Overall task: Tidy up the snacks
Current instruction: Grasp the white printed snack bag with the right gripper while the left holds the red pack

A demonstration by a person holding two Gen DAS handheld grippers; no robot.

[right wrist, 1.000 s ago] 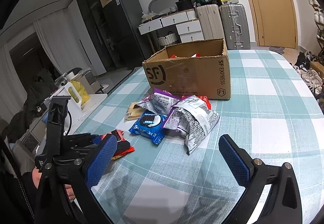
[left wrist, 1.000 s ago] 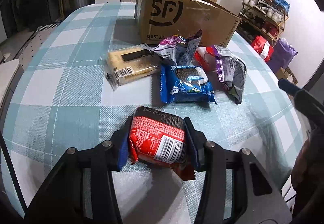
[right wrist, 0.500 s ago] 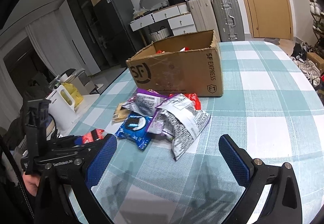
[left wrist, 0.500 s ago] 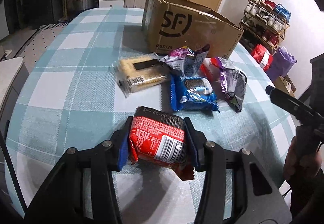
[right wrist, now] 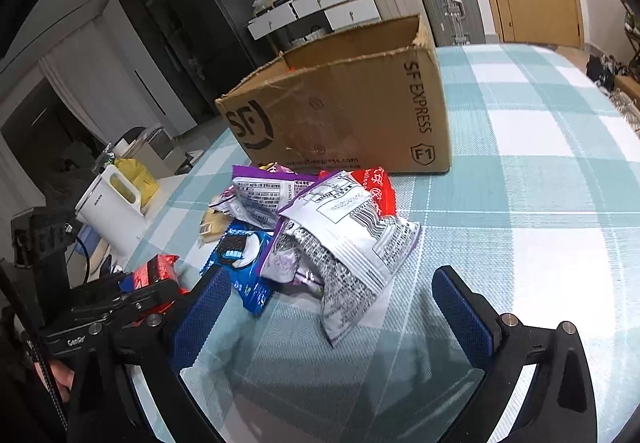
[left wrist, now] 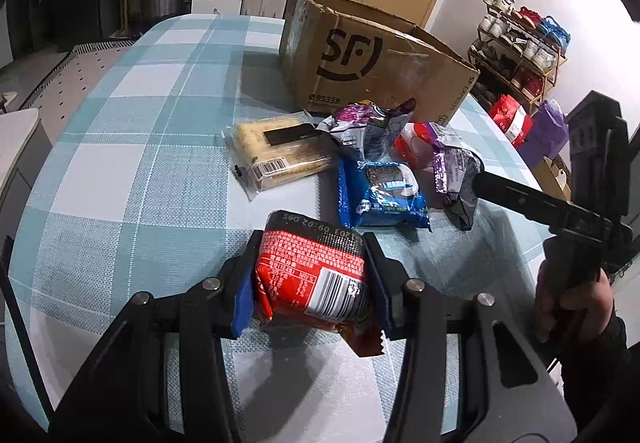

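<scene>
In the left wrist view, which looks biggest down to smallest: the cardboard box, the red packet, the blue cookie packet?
1. Cardboard box.
2. Red packet, though it sits nearest the camera, which inflates it.
3. Blue cookie packet, close to the red one in looks; their true order is unsure.

Teal-and-white checked tablecloth [left wrist: 120, 171]; red snack packet [left wrist: 312, 275]; blue cookie pack [left wrist: 384, 195]; brown box [right wrist: 344, 111].

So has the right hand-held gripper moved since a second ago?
Yes. The right hand-held gripper has closed in on the silver snack bag, which, like the cardboard box, now looms larger in its view.
</scene>
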